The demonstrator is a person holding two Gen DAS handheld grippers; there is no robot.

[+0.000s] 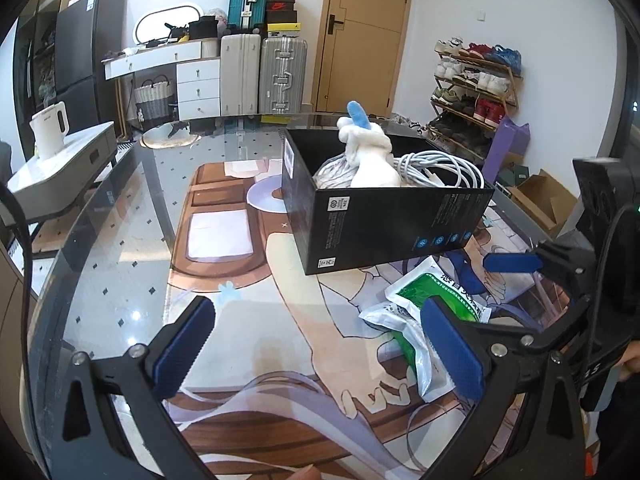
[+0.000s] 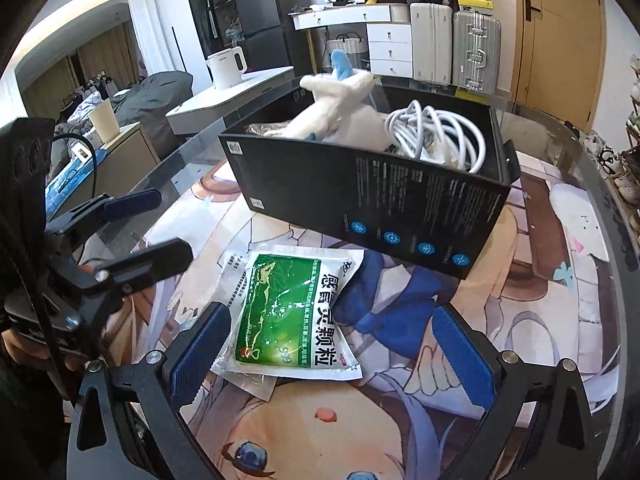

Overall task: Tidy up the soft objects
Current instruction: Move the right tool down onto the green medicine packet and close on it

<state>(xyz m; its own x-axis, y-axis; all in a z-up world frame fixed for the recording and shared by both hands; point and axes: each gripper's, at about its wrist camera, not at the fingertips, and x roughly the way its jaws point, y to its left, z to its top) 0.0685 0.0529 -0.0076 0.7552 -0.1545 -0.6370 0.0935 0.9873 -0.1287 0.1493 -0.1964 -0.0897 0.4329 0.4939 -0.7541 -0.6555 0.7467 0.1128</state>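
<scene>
1. The left tool (image 1: pixel 316 344) hovers low over the surface (image 1: pixel 120 280), pointing forward. Its two blue pads stand wide apart and nothing is between them, so it is released.
2. The right tool (image 2: pixel 332 352) also hovers low over the surface, tilted a little down. Its blue pads are wide apart too, released, and they touch nothing.
3. In the right wrist view, the green packet (image 2: pixel 288 312) lies flat on the printed mat (image 2: pixel 560 264), between the two pads and a little ahead of them, at about 12 o'clock from the right tool. A clear plastic bag (image 2: pixel 236 268) lies under it, sticking out at 10 o'clock.
4. A blue soft object (image 2: pixel 392 312) lies just beside the packet at its 3 o'clock, touching its edge.
5. The black box (image 2: pixel 380 196) stands further ahead at 12 o'clock. Its near corner seems lifted from the mat. Inside it are a white plush toy (image 2: pixel 340 104) and a coiled white cable (image 2: pixel 440 136).
6. In the left wrist view, the packet is at 2 o'clock from the left tool, partly behind its right pad, and the box is at 1 o'clock.
7. The left tool appears in the right wrist view at 9 o'clock, near the packet but apart from it.
</scene>
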